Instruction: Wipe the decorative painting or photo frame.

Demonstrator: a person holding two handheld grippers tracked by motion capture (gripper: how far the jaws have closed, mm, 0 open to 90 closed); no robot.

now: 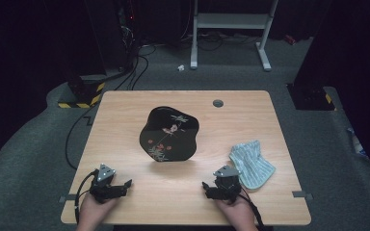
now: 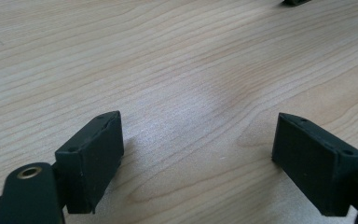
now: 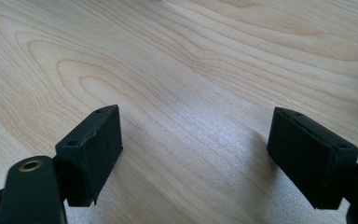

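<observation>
Left gripper (image 1: 125, 184): down on the near left part of the table, held in the person's left hand (image 1: 96, 207), jaws pointing toward the middle of the table. In the left gripper view (image 2: 198, 154) the two black jaws stand spread wide, nothing between them but bare wood.

Right gripper (image 1: 205, 187): down on the near right part of the table, in the person's right hand (image 1: 236, 211), jaws pointing left toward the other gripper. In the right gripper view (image 3: 195, 154) its jaws are spread wide as well, with wood grain alone in the gap.

Grey plates: one three-cornered plate sits on top of each gripper, easy to spot from the high view.

Cloth (image 1: 251, 163): pale, blue-grey and striped, lying crumpled on the right side of the table just beside the right gripper, behind it and to its right. It looks to be touching the gripper's body, or very nearly; I cannot tell which.

Tray (image 1: 169, 134): black and glossy with a wavy outline, painted with pink flowers and pale sprigs, lying flat near the middle of the table. It is well apart from both grippers and apart from the cloth.

Table (image 1: 125, 110): light wood; a small round grey cap (image 1: 218, 103) sits near its far edge.

Cable (image 1: 79, 192): black, looping from the left gripper over the near left edge.

Floor (image 1: 29, 159): grey carpet all round the table.
</observation>
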